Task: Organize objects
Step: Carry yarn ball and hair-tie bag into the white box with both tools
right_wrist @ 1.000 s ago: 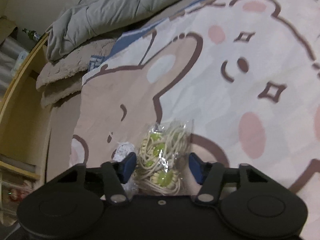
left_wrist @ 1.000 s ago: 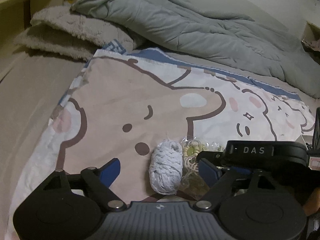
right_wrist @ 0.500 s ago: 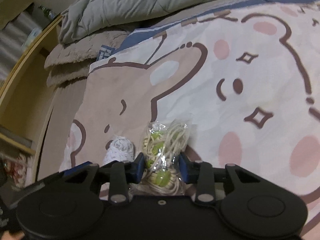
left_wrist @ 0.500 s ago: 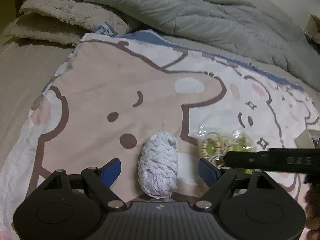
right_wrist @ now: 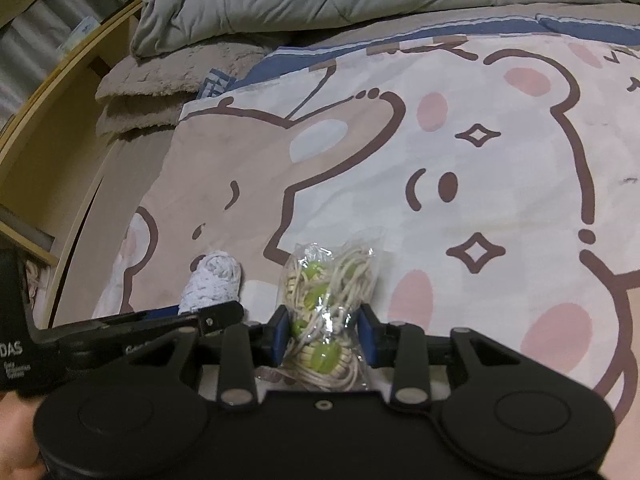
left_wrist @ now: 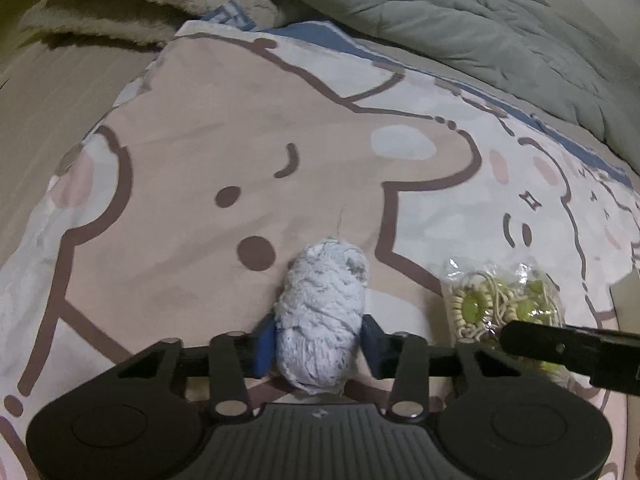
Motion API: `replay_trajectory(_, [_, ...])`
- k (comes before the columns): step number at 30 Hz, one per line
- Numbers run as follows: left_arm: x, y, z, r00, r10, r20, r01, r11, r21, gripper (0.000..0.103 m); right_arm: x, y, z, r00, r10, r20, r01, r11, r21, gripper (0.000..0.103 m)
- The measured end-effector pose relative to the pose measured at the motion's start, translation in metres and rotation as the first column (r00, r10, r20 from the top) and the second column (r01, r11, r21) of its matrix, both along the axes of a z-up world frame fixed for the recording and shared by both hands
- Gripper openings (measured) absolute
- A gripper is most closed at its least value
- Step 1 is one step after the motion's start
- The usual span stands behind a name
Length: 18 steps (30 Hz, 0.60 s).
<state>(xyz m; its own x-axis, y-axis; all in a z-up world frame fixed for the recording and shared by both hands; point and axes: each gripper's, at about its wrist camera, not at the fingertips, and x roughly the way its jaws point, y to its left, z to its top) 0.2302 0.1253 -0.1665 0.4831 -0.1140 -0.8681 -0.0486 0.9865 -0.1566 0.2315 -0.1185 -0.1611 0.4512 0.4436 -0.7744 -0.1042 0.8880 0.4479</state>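
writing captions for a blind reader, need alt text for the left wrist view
The left gripper is shut on a pale yarn ball lying on a cartoon bear blanket. To its right, a clear bag of cords lies by the right gripper; a grey duvet is bunched behind.

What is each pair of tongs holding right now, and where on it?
The left tongs clamp the yarn ball across its near end. The right tongs pinch the bag of cords around its lower middle.

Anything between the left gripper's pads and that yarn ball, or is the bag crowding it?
Nothing visible: the left gripper is shut on the yarn ball; the bag of hair ties lies apart, in the right gripper.
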Motion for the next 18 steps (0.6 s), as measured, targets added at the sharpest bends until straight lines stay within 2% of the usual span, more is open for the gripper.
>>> replay_trajectory(7, [-0.008, 0.004, 0.014, 1.0, 0.013, 0.028, -0.012, 0.999, -0.05, 0.041, -0.004, 0.001, 0.013, 0.999, 0.023, 0.045, -0.023, 1.0, 0.004, 0.037])
replay_trajectory(18, [-0.035, -0.008, 0.064, 0.99, 0.002, 0.142, 0.01, 0.996, -0.084, 0.041, -0.024, -0.014, 0.052, 0.988, 0.0, 0.157, 0.002, 1.0, -0.015, 0.037])
